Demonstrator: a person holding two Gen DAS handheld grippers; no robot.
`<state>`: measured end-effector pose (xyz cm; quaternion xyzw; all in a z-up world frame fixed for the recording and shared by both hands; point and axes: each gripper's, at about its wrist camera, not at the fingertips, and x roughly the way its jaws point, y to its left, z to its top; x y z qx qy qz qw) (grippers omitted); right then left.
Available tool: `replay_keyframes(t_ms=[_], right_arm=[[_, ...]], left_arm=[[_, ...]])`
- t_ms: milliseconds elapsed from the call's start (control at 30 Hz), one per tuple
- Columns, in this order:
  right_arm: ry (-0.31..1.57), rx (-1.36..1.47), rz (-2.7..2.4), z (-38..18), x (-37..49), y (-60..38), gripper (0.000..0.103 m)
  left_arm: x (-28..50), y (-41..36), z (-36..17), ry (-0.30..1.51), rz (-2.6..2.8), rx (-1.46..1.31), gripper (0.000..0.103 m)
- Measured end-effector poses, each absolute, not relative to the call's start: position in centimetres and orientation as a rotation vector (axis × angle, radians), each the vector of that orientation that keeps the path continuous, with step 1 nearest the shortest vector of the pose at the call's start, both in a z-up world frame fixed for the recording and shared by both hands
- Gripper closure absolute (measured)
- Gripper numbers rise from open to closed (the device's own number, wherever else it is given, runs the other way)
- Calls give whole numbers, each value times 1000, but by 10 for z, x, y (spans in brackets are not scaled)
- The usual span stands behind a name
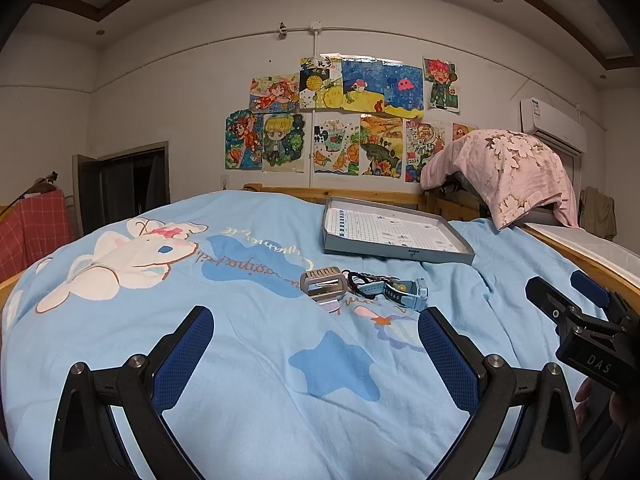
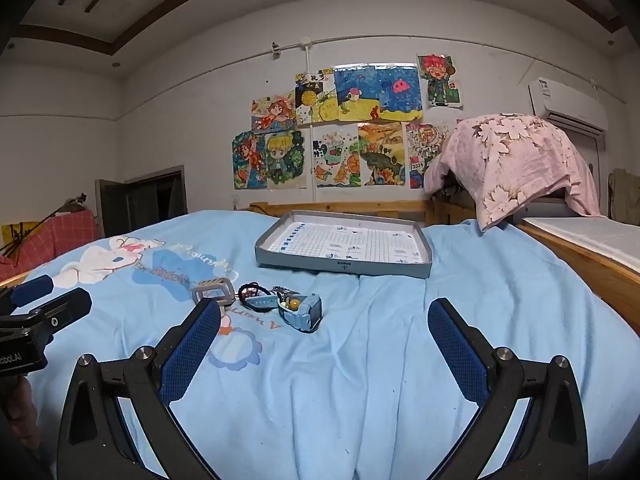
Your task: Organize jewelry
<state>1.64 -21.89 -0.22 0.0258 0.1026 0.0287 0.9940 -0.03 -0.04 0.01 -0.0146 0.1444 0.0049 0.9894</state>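
Left claw (image 1: 316, 344) was spread wide, nothing between the pads, hovering low over the blue bedsheet (image 1: 248, 380). Right claw (image 2: 324, 336) likewise fully apart and empty, probably both staged for a first pick. Jewelry sat in a small clump at frame center, ahead of both claws: grey buckle-like band (image 1: 322, 282), dark cord bracelet (image 1: 362, 279), blue watch (image 1: 404, 291) with a yellowish bead on it. They overlapped, so item count was hard to tell. Grey shallow tray (image 2: 344, 267) lay beyond, upper center, empty; likely the drop target. Claw bodies were cut off at the bottom edge; only a sliver of hand showed.
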Motion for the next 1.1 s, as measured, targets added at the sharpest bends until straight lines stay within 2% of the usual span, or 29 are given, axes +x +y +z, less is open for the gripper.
replay_keyframes(t_ms=[1100], right_arm=[[210, 54, 54, -2, 16, -216, 1]], left_arm=[[-1, -1, 0, 286, 11, -28, 0]])
